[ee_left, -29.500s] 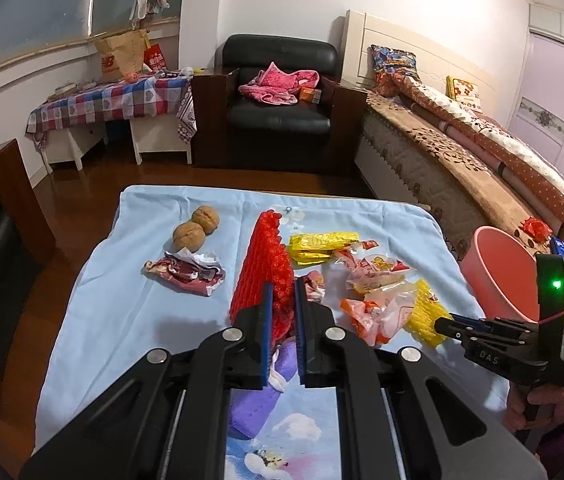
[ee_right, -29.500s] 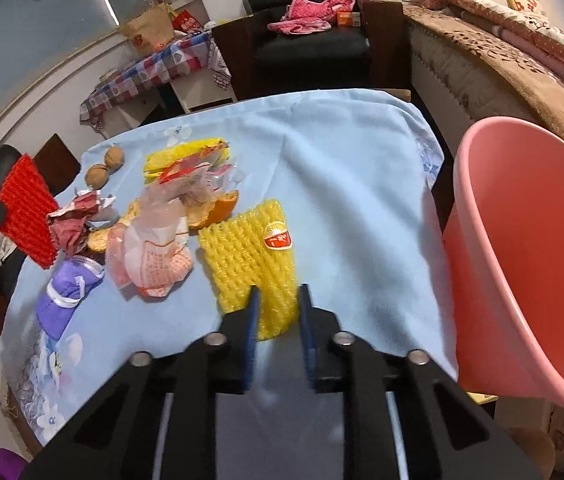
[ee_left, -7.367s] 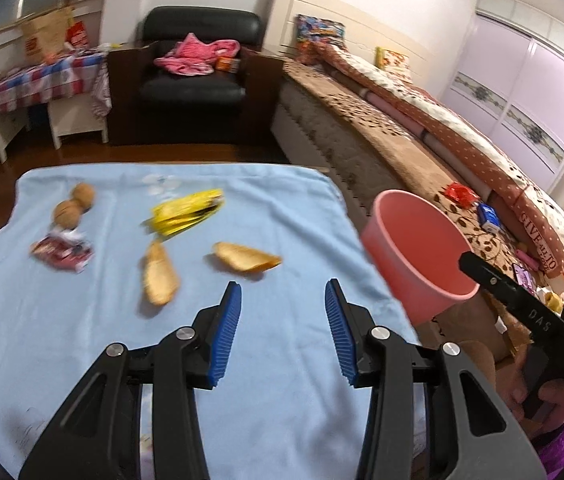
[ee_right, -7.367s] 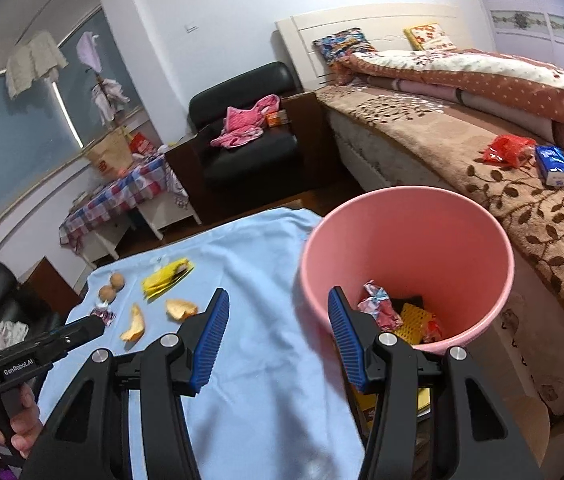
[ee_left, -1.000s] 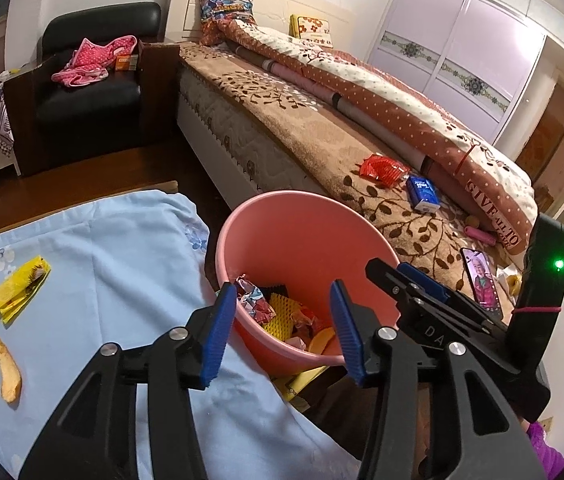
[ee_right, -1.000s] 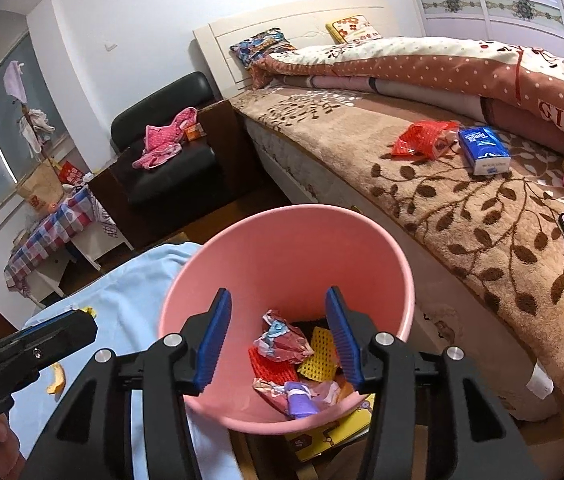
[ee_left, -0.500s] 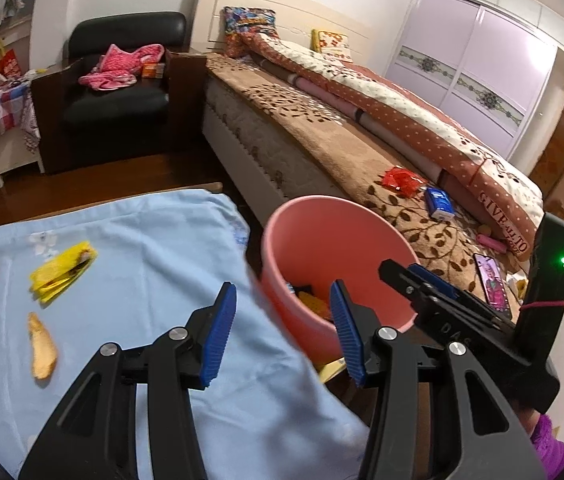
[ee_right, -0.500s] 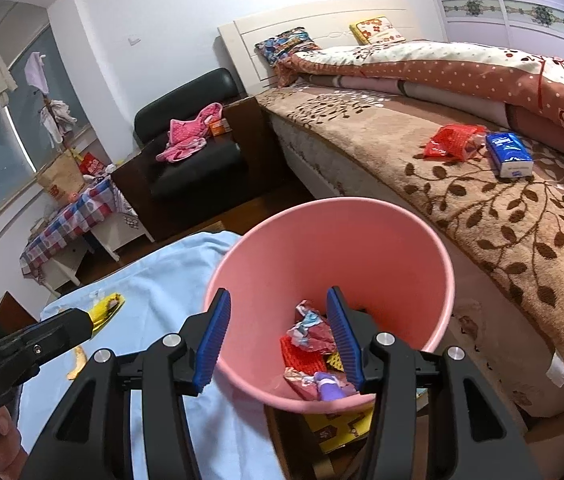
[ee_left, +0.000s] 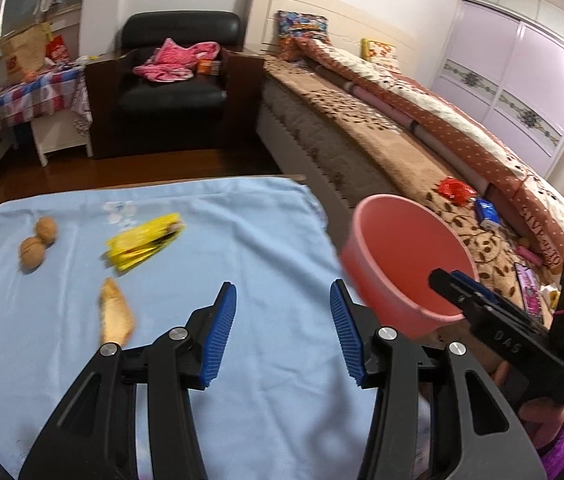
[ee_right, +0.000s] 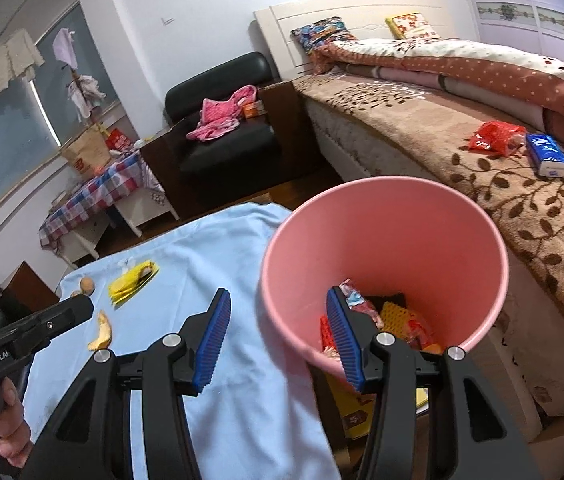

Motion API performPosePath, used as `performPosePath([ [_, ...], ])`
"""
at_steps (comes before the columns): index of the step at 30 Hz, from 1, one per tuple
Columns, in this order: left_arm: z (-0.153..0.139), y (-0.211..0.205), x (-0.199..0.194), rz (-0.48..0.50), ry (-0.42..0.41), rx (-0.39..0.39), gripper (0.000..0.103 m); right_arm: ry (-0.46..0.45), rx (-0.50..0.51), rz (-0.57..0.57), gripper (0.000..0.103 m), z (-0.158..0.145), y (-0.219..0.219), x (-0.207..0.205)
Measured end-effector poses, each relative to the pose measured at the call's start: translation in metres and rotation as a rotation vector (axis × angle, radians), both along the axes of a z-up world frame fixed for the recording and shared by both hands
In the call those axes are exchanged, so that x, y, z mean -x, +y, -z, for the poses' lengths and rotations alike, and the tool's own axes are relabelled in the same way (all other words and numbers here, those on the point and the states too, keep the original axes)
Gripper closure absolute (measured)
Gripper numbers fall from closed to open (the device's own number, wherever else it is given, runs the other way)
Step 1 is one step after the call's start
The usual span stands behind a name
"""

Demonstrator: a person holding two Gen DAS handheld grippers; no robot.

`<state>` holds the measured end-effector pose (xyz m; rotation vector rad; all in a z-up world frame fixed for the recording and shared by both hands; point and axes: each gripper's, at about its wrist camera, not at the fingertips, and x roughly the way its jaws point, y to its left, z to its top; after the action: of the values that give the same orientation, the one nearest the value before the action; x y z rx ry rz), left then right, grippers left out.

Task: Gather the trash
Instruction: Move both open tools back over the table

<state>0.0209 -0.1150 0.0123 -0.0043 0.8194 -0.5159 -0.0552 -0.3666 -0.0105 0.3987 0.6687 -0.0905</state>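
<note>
Cloth (ee_left: 274, 240), pale blue, covers the table, and its right edge falls away just beside the pink bin (ee_left: 402, 264), which stands between the table and the bed (ee_left: 382, 128). The left gripper (ee_left: 282, 328) hangs over the near middle of the cloth, jaws spread wide and holding nothing, with bare cloth all around it. The right gripper (ee_right: 276, 332) hangs at the bin's near rim, jaws likewise spread and empty, one finger over the cloth and the other over the bin's mouth.

Still on the cloth are a crumpled yellow wrapper (ee_left: 144, 240), a curled orange peel (ee_left: 116, 316) nearer the left gripper, and two walnuts (ee_left: 38, 238) touching each other towards the far left edge. Inside the bin (ee_right: 402, 240) lie mixed wrappers (ee_right: 398, 320): red and yellow netting and crinkled foil.

The left gripper's body, seen from the right wrist, reads "GenRobot.AI"; the bedcover's lettering is too cut off to read.
</note>
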Motion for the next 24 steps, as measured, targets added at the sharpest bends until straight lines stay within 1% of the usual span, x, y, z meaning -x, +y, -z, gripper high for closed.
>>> performPosePath([
  [6,0.008,0.047,0.002,-0.099,0.009,-0.023,0.054,0.007,0.003,-0.053,0.054,0.003,0.019,-0.002],
  [13,0.022,0.106,0.004,-0.241,0.044,-0.051,0.054,0.022,0.022,-0.129,0.054,0.009,0.046,-0.008],
  [15,0.028,0.123,0.002,-0.285,0.065,-0.060,0.054,0.028,0.027,-0.147,0.054,0.010,0.053,-0.011],
  [17,0.033,0.132,-0.001,-0.313,0.077,-0.063,0.054,0.035,0.032,-0.161,0.054,0.013,0.058,-0.013],
  [19,0.036,0.137,-0.007,-0.325,0.089,-0.047,0.054,0.042,0.036,-0.170,0.054,0.014,0.062,-0.015],
  [21,0.039,0.136,-0.013,-0.321,0.103,-0.029,0.054,0.050,0.041,-0.178,0.054,0.016,0.067,-0.018],
  [24,0.045,0.125,-0.023,-0.306,0.120,-0.026,0.054,0.059,0.054,-0.189,0.054,0.017,0.073,-0.020],
])
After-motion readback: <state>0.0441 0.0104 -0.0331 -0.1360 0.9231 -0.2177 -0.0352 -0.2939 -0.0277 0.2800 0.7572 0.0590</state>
